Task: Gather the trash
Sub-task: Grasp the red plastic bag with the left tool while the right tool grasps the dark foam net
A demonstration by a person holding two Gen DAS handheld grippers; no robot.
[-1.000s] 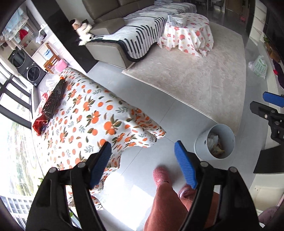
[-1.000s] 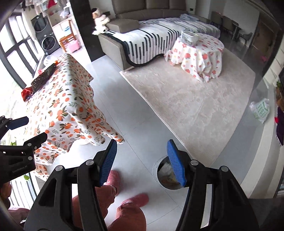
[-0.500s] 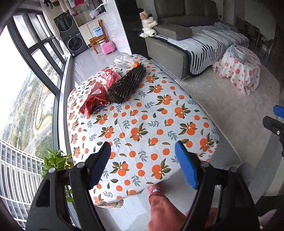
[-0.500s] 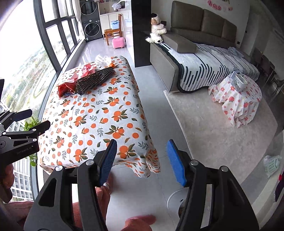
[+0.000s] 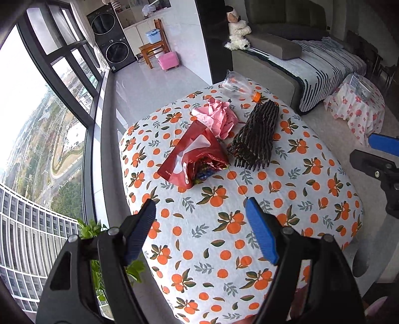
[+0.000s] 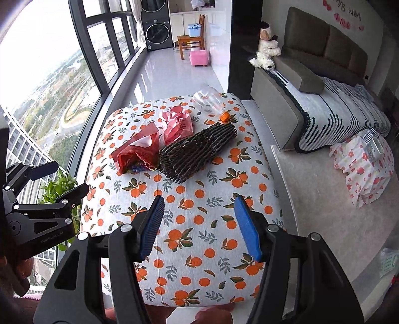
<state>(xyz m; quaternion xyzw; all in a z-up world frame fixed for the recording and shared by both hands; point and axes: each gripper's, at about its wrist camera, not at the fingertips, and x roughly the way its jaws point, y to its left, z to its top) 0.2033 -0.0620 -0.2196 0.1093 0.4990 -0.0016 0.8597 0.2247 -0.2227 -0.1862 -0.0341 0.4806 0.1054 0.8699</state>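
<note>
Uncollected beside black foam netting (image 5: 254, 135) on tabletop (image 5: 249, 224): red pouch (image 5: 193, 155), pink wrapper (image 5: 219, 117), clear bottle (image 5: 235, 86). My left gripper (image 5: 199, 231) and right gripper (image 6: 199, 228): wide, empty.

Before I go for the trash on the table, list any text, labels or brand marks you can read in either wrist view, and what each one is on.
"GenRobot.AI": faint mark on the left gripper body, low left of the right wrist view; first letters uncertain.
Red snack bag: printing at its open end, too blurred to read.
Pink crumpled bag: dark print, too small to read.
Pink wall lettering above the sofa: cut off, unreadable.
Black foam net sleeve, clear plastic bottle: no text visible.
</note>
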